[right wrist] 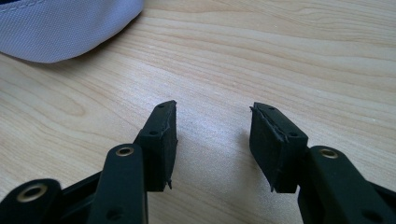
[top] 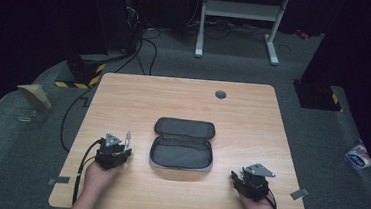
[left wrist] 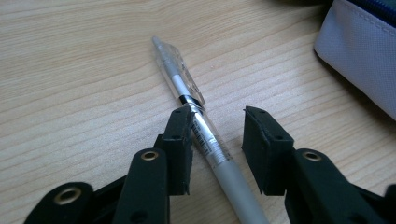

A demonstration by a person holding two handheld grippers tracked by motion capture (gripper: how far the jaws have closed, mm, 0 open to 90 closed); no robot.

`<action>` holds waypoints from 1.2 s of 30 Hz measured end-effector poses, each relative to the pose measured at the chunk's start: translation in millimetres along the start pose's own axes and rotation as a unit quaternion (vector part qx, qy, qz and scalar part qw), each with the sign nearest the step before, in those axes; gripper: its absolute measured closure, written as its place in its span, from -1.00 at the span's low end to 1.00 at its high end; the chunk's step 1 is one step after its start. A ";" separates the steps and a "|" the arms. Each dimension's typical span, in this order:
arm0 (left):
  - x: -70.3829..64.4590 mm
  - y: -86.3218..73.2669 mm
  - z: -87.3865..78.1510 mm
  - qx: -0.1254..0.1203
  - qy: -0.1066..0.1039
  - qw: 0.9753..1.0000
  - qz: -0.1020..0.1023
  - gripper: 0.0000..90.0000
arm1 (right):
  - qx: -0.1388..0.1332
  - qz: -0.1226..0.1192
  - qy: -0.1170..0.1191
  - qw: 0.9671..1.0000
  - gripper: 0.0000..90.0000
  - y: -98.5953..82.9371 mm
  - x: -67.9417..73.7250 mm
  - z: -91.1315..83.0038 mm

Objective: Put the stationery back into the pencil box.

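Our left gripper sits near the tabletop's left edge, jaws apart around the pen, seemingly ready to pinch it. The open pouch lies mid-table; our right gripper rests spread and empty toward the near right corner

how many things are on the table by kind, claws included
pen: 1
open pencil case: 1
claws: 2, the left claw and the right claw
total: 4
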State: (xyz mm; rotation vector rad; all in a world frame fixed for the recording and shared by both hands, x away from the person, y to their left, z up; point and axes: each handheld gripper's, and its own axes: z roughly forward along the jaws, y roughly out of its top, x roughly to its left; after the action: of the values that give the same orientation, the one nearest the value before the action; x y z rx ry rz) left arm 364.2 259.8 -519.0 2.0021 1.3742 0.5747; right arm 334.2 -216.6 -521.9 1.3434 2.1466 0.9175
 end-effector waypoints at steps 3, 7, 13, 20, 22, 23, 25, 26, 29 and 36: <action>-0.1 -2.0 -0.6 -0.006 0.004 1.000 0.002 0.45 | 0.000 0.001 -0.001 1.000 0.13 0.0 0.3 0.1; 2.6 -2.1 0.4 -0.011 0.004 1.000 0.002 0.55 | 0.000 0.002 -0.002 1.000 0.13 0.1 0.5 0.4; 2.4 -0.2 1.5 -0.010 -0.013 1.000 0.001 0.68 | -0.002 0.002 -0.004 1.000 0.13 0.1 0.6 0.8; -1.0 -0.3 -1.0 -0.003 -0.011 1.000 0.018 0.74 | -0.004 0.000 -0.001 1.000 0.14 -0.1 0.0 0.9; -0.4 -0.7 -2.1 -0.004 -0.005 1.000 0.020 0.66 | -0.004 -0.001 0.000 1.000 0.14 -0.3 0.1 0.8; -0.3 -0.9 -2.1 -0.005 -0.003 1.000 0.021 0.61 | -0.004 -0.001 0.000 1.000 0.14 -0.3 0.0 0.8; -1.2 -1.4 -0.7 -0.005 0.000 1.000 0.028 0.58 | -0.003 -0.002 0.001 1.000 0.14 -0.2 -0.2 0.8; -1.4 -1.4 -0.1 -0.008 -0.004 1.000 0.027 0.59 | -0.003 -0.002 0.001 1.000 0.14 -0.2 -0.2 0.8; -2.0 -0.9 1.4 -0.010 -0.009 1.000 0.016 0.56 | -0.003 -0.002 0.002 1.000 0.14 -0.1 -0.2 0.9; -1.5 -3.9 1.9 -0.023 -0.011 1.000 0.016 0.67 | -0.003 -0.001 0.001 1.000 0.14 0.0 0.0 1.0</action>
State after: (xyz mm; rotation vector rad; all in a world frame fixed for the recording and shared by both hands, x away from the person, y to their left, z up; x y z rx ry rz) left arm 362.4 259.0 -523.1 1.9909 1.3051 0.5915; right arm 334.8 -216.3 -522.6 1.3372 2.1452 0.9253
